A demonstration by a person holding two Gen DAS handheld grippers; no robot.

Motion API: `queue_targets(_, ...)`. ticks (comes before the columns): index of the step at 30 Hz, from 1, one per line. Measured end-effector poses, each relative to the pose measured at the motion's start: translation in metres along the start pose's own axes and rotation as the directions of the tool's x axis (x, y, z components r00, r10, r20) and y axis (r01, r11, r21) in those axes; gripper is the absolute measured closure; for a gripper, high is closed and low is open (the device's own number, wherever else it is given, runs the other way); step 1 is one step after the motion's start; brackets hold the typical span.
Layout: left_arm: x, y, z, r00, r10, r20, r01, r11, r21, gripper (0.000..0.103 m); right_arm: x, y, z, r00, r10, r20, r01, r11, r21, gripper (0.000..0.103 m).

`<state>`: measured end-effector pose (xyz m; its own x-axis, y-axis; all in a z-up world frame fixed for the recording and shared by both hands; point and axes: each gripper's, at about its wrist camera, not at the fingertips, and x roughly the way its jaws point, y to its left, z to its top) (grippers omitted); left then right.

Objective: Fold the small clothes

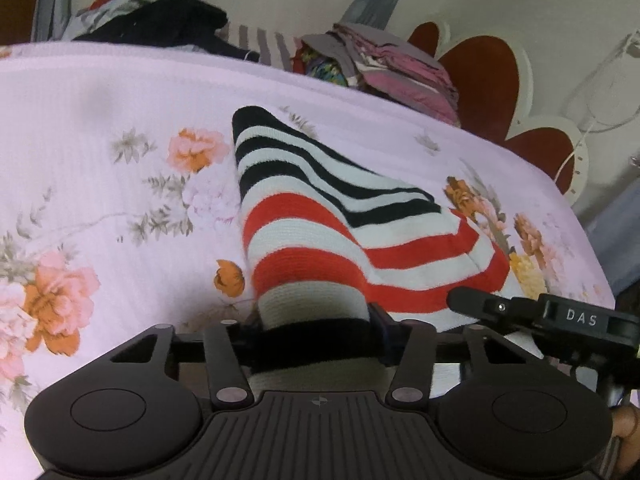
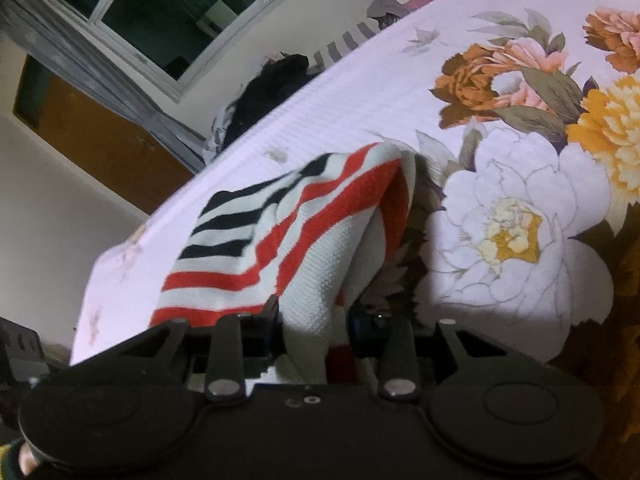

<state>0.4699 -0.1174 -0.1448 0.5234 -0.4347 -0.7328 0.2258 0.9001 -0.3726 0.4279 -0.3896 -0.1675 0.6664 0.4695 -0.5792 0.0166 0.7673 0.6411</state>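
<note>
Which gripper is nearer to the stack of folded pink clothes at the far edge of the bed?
Left. The left gripper holds the striped garment with the pink stack straight ahead. The right gripper grips the same garment, farther from it.

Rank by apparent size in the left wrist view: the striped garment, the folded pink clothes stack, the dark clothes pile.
1. striped garment, largest by far, though it is also nearest the camera.
2 and 3. dark clothes pile and folded pink clothes stack look alike; no ranking between them.
</note>
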Motion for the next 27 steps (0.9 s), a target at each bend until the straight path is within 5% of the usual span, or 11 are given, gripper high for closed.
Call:
queue_targets(5, -0.026, 0.003, 0.005, 1.0, -0.004, 0.03, 0.003, 1.0, 0.015, 0.056, -0.004, 0.028, 0.0, 0.999, 0.043, 0.014, -0.043, 0.999, -0.013, 0.072)
queue_targets(12, -0.077, 0.054, 0.013, 0.996, 0.007, 0.084, -0.008, 1.0, 0.006, 0.056, 0.016, 0.089, -0.011, 0.996, 0.083, 0.023, -0.083, 0.996, -0.035, 0.072)
queue_targets(27, -0.142, 0.288, 0.053, 0.993, 0.023, 0.116, -0.023, 1.0, -0.003, 0.056, 0.165, 0.268, -0.081, 0.997, 0.072, 0.035, -0.07, 0.996, -0.062, 0.073)
